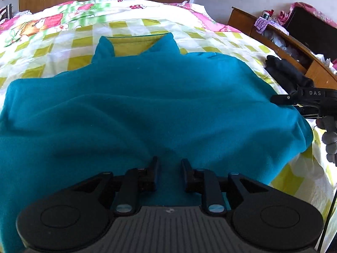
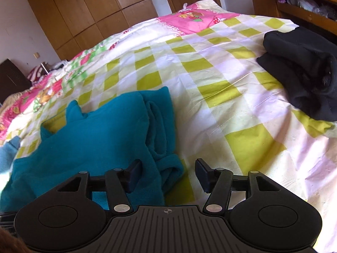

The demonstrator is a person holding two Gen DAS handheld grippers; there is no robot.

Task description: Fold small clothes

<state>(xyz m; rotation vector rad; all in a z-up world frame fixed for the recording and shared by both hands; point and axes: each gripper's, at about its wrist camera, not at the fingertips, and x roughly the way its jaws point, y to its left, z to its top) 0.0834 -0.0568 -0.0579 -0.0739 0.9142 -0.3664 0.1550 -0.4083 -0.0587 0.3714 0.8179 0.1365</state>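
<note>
A teal fleece garment (image 1: 147, 97) lies spread on the checked bedspread (image 1: 63, 48), with two pointed flaps at its far edge. My left gripper (image 1: 170, 169) hovers over its near middle. The jaws stand a little apart, nothing is pinched, and creases in the fleece run toward them. In the right wrist view the garment (image 2: 94, 137) shows a folded-over side edge. My right gripper (image 2: 168, 172) is wide open over that edge, where the fleece meets the bedspread (image 2: 210, 84). The right gripper (image 1: 288, 105) also enters the left wrist view at the garment's right edge.
A pile of black clothes (image 2: 305, 73) sits on the bed's right side, also seen as black clothes (image 1: 288, 71). Behind it runs a wooden headboard shelf (image 1: 305, 48) with clutter. A pink patterned quilt (image 2: 189, 21) covers the far bed, with wooden wardrobe doors (image 2: 84, 10) beyond.
</note>
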